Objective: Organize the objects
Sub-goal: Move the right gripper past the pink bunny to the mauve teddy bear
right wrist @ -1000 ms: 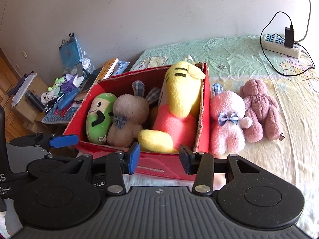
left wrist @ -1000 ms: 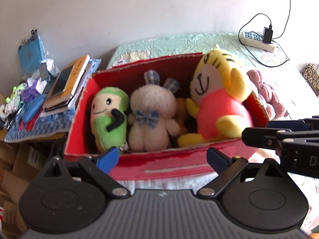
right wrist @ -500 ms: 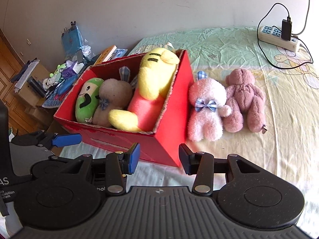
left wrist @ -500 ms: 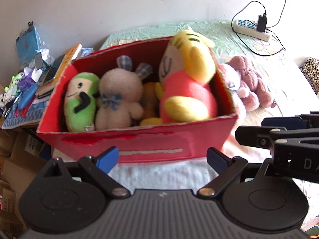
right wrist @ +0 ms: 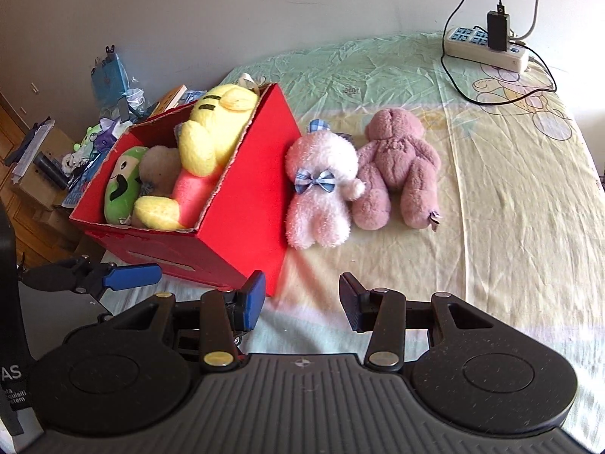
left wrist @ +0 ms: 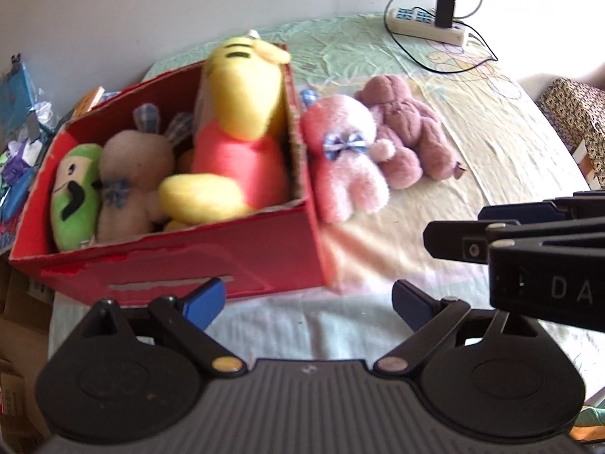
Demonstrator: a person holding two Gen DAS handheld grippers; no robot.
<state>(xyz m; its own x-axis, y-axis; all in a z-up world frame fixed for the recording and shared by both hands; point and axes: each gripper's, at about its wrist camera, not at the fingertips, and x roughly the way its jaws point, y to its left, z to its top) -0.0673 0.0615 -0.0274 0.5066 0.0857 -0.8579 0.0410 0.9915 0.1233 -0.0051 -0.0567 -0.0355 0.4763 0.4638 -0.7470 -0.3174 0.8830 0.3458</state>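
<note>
A red cardboard box (left wrist: 234,257) (right wrist: 249,196) stands on the bed and holds a yellow tiger plush (left wrist: 234,121) (right wrist: 211,128), a beige rabbit (left wrist: 128,174) and a green plush (left wrist: 73,196) (right wrist: 121,189). Right of the box lie a pink rabbit plush with a blue bow (left wrist: 344,159) (right wrist: 321,185) and a mauve bear (left wrist: 404,121) (right wrist: 397,166). My left gripper (left wrist: 308,299) hangs open in front of the box's near right corner, empty. My right gripper (right wrist: 302,299) is open, empty, just short of the pink rabbit.
A white power strip (left wrist: 427,26) (right wrist: 487,49) with a charger and cables lies at the far right of the bed (right wrist: 510,208). Cluttered books and small items (right wrist: 94,140) sit left of the box. A patterned cushion (left wrist: 578,121) lies at the right edge.
Both grippers have moved to the right along the bed, so the box has slid left in both views and the pink rabbit and mauve bear now sit nearer the centre. Jaws unchanged.
</note>
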